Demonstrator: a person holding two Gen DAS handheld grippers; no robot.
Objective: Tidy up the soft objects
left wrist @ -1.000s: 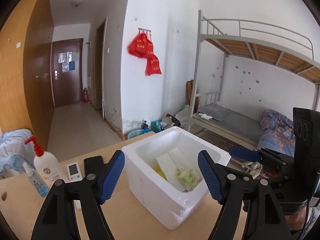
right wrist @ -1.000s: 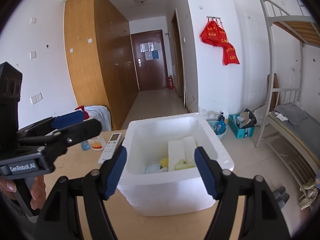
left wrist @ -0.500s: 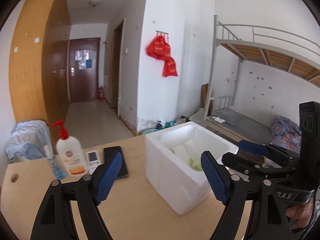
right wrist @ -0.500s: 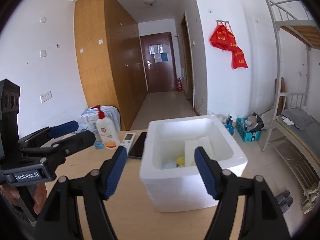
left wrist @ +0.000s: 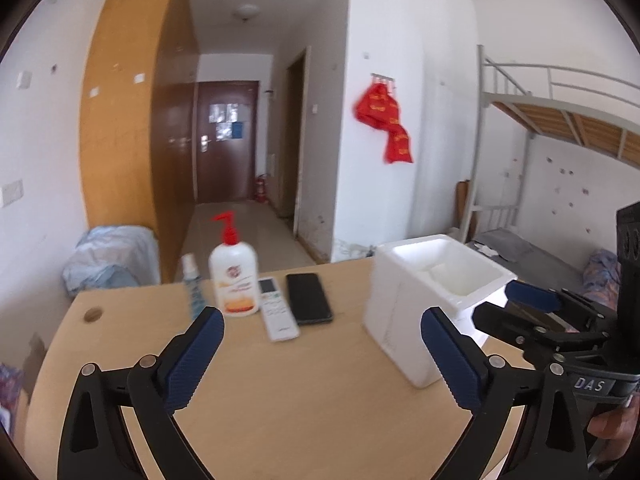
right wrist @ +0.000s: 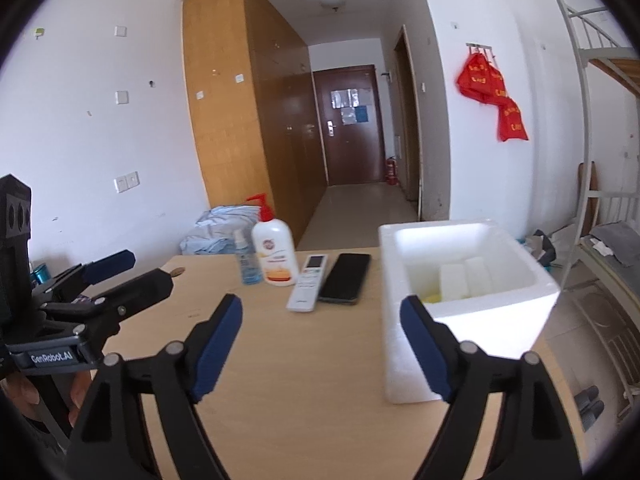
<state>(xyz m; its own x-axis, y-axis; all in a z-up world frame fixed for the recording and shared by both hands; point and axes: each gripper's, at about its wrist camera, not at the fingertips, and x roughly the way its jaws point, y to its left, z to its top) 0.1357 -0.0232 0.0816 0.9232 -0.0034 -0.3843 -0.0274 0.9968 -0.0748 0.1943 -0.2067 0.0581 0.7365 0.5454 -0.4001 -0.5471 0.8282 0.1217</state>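
From the left wrist camera, I see my left gripper above the wooden table, its two blue pads wide apart and nothing between them. The white foam box stands on the right part of the table, partly behind the right pad. Inside it I can make out only white foam blocks; the rest of the inside is hidden by the wall of the box. At the far side of the table stand a pump bottle with a red top and a small blue spray bottle just beside it. To their right lie a white remote control and a black phone, side by side. The right gripper comes in from the right edge, next to the box.

From the right wrist camera, my right gripper is also wide open and holds nothing. The foam box is at the right, and here I see white foam blocks and something yellow at its bottom; what the yellow thing is I cannot tell. The left gripper shows at the left edge, its jaws open and empty.
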